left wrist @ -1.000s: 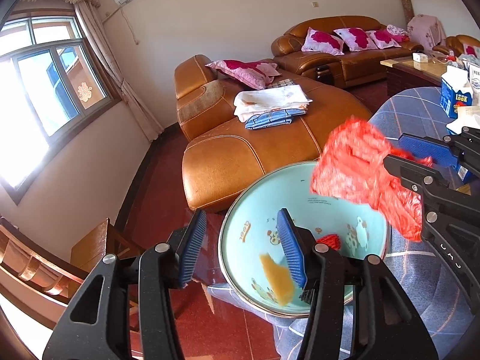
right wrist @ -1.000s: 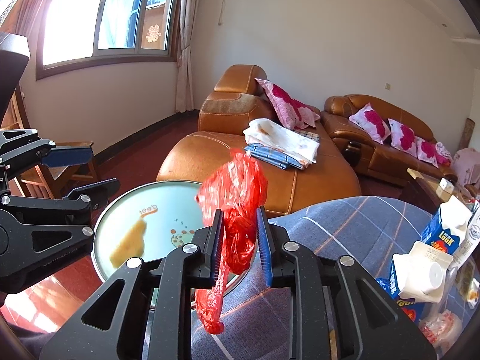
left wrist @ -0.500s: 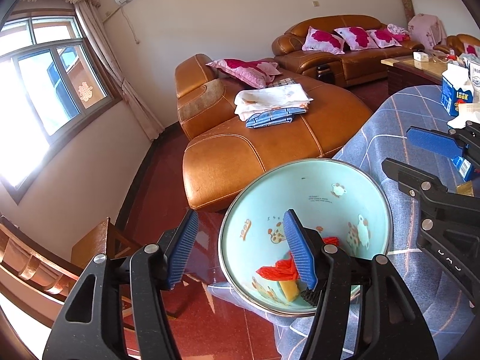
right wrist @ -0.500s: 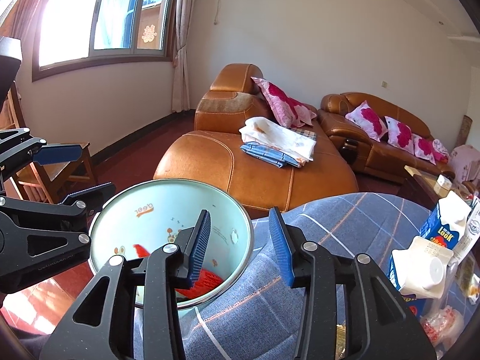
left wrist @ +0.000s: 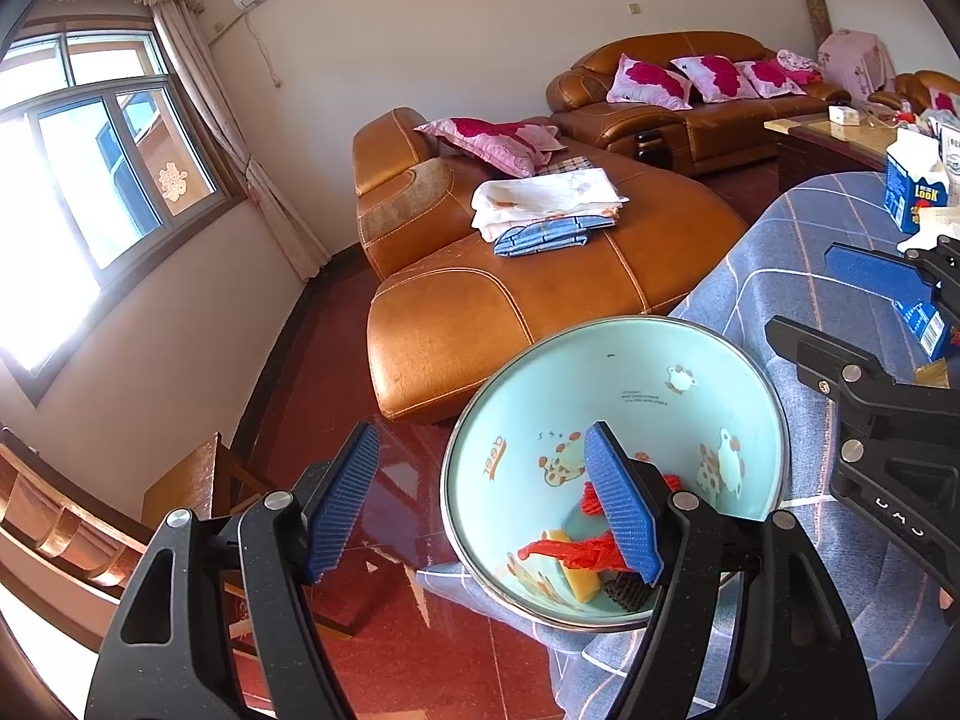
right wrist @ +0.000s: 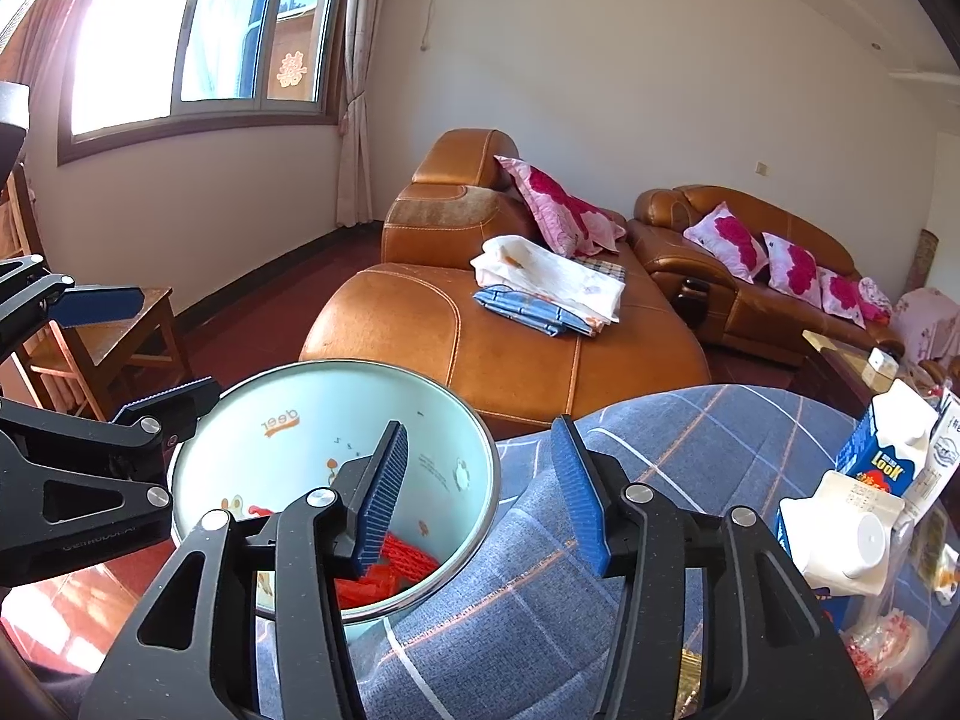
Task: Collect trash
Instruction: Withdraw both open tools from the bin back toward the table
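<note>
A light blue basin (left wrist: 636, 396) with cartoon animals stands at the edge of the checked tablecloth (left wrist: 798, 252). A crumpled red plastic bag (left wrist: 576, 552) lies in the bottom of the basin, beside a yellow scrap (left wrist: 581, 581). My left gripper (left wrist: 483, 504) straddles the basin's near rim, its jaws opening and pressing on nothing. My right gripper (right wrist: 480, 495) hovers over the basin's (right wrist: 336, 396) right rim above the red bag (right wrist: 402, 561); its jaws are opening with nothing held. Each gripper shows in the other view: right gripper (left wrist: 840, 312), left gripper (right wrist: 132, 354).
Blue and white milk cartons (right wrist: 882, 468) and clear wrappers (right wrist: 888, 642) sit on the table to the right. A brown leather sofa (right wrist: 480, 348) with folded cloths stands behind. A wooden chair (right wrist: 102, 342) is at the left, over red floor.
The red bag left my right gripper and dropped into the basin. Both grippers' jaws have spread wider. Neither hand has shifted.
</note>
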